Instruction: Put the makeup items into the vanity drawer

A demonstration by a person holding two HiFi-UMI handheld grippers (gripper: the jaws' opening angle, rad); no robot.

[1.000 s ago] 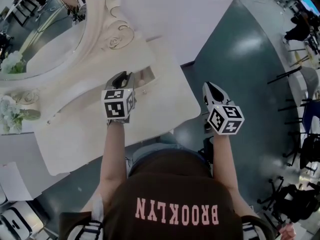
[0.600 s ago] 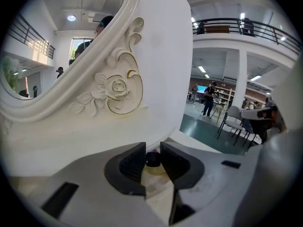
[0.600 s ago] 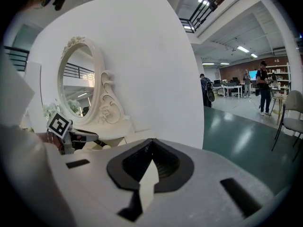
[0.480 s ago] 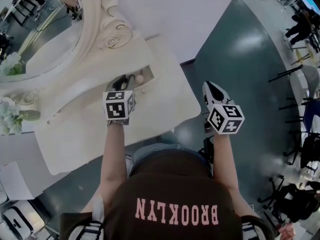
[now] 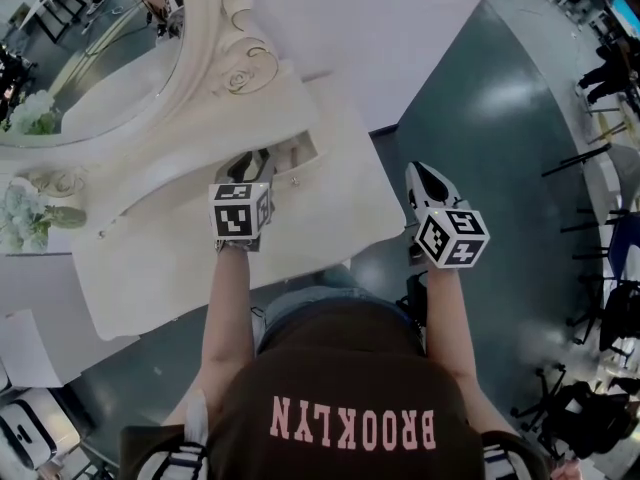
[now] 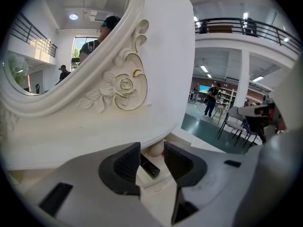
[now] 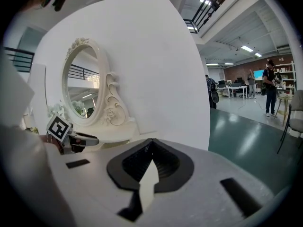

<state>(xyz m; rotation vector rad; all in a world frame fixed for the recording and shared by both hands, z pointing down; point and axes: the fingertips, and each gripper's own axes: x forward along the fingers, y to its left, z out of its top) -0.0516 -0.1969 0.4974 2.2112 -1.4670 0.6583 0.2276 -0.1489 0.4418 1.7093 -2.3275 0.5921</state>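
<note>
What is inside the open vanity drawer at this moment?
A slim black case and a pale rounded item lie in the drawer. The left gripper, its jaws just opened and holding nothing, hangs over it; the jaws and the vanity top cover the rest.

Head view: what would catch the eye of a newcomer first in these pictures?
The carved white vanity mirror fills the upper left. Below it, the left gripper hovers over the open drawer. Its jaws have just been opening with nothing gripped, above a dark slim item lying inside. The right gripper, shut, hangs over the green floor at the right.
</note>
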